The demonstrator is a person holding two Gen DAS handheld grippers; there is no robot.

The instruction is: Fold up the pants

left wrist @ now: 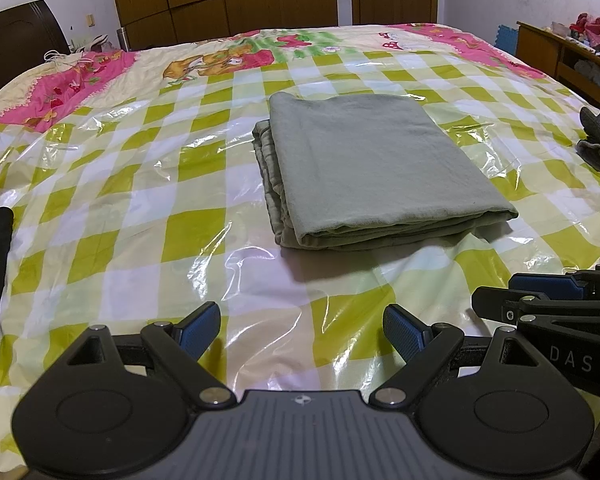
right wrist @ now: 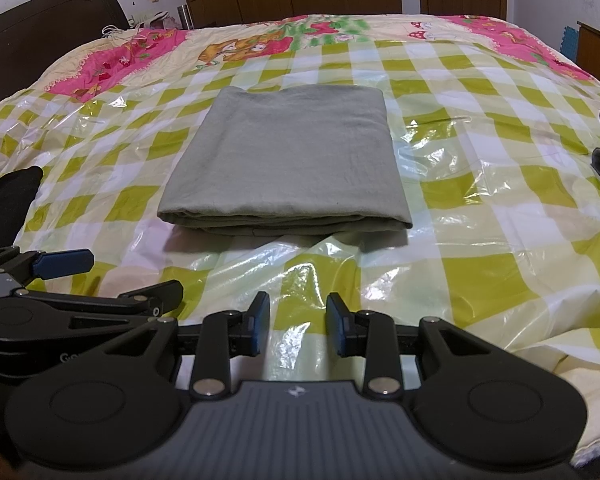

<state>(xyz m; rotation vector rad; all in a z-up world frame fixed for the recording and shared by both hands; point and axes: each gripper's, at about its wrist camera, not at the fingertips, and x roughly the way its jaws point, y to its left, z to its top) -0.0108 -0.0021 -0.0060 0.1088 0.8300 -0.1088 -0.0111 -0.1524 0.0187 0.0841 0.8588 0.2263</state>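
Pants look fully folded on bed; both claws, left & right, gape empty nearby, so best leave stack alone.

Ahead of both tools lies bare glossy green-and-white checked plastic sheet, free to cross. Beyond it, the folded grey-green cloth pants are the only obstacle, with open sheet on both flanks.

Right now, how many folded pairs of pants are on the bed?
1. The folded grey-green cotton pants lie mid-bed on the glossy green-checked plastic sheet, ahead of both grippers. Dark items at both edges are too cropped to identify.
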